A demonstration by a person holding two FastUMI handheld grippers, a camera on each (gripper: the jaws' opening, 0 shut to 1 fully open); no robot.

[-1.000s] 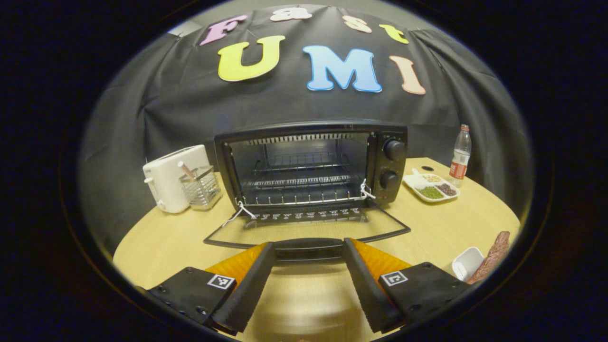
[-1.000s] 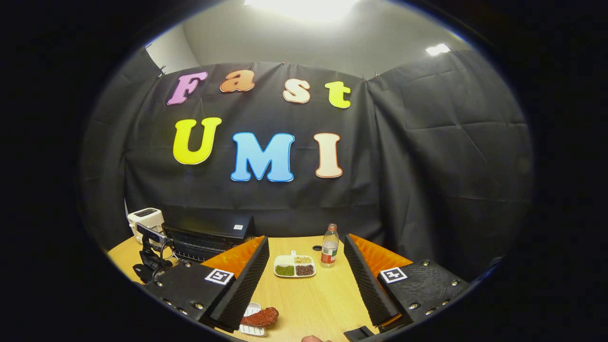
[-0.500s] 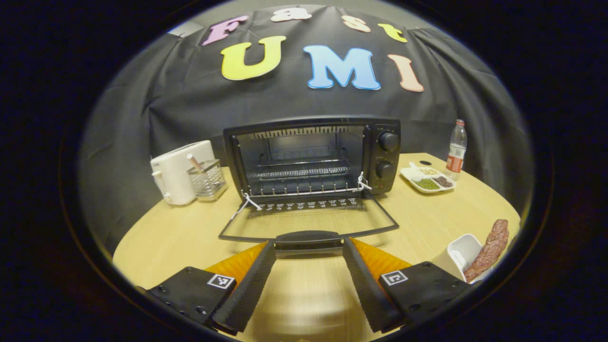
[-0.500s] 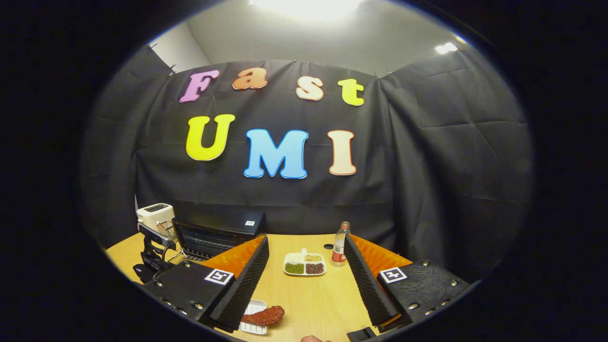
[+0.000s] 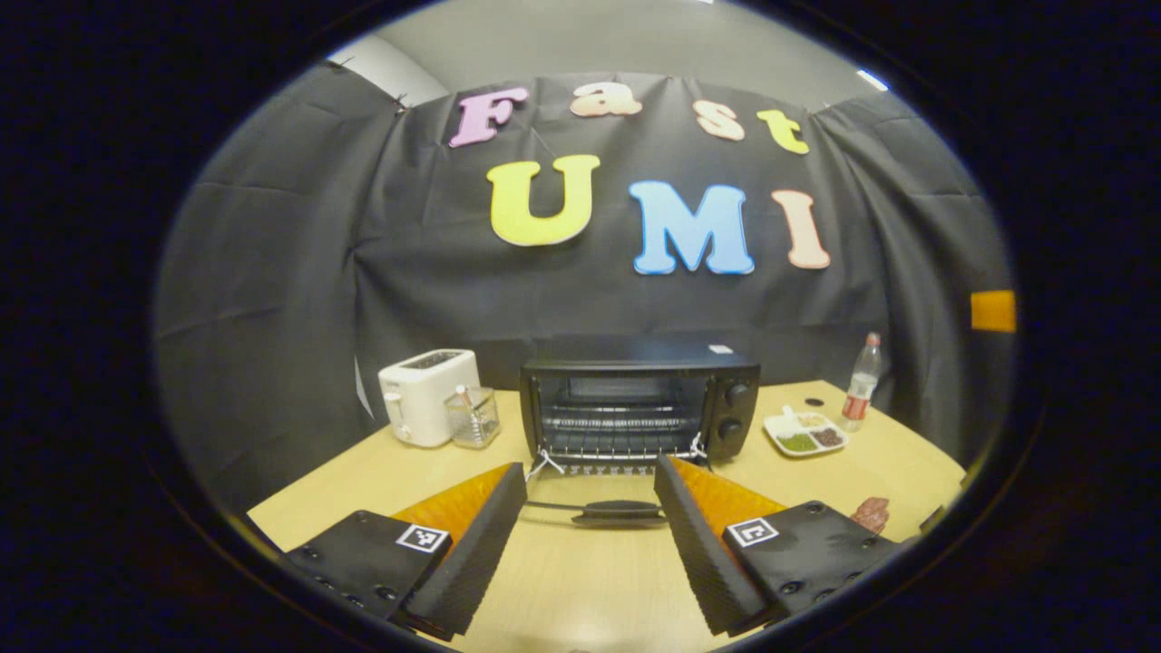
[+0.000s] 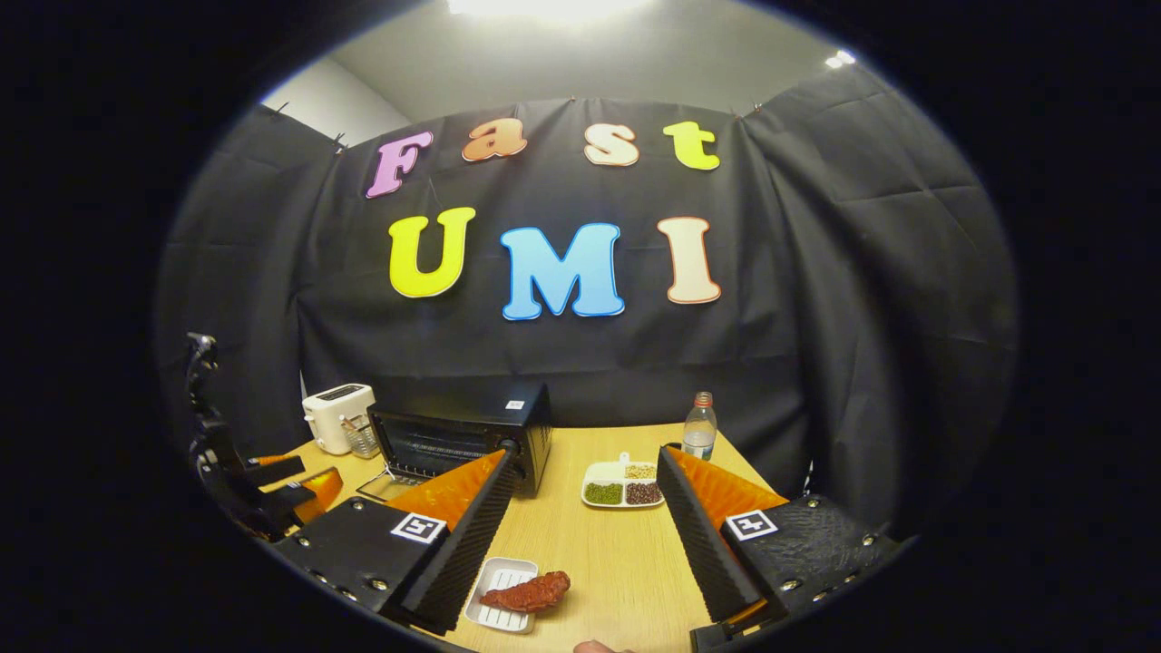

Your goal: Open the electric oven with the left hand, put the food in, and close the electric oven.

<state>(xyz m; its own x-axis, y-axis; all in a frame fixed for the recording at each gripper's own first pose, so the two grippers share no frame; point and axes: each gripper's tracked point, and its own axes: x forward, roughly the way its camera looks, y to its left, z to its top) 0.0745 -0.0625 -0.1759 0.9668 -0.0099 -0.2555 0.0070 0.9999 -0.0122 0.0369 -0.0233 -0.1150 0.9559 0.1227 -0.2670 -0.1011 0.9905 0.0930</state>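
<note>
Oven [image 5: 639, 404] sits mid-table, door [image 5: 599, 508] down flat; in the left gripper view it is farther off than a second ago, the left gripper [image 5: 590, 535] spread wide, empty. Right gripper view: right gripper [image 6: 580, 535] agape, empty; food [image 6: 526, 594] lies across a white tray [image 6: 497, 594], now fully visible; divided dish [image 6: 621, 485] holds beans.

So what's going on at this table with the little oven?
A person holds a gripper in each hand. The oven stands with its door folded down flat. The left gripper hangs open, short of the door. The right gripper is open above the food, which lies on a small white tray.
</note>
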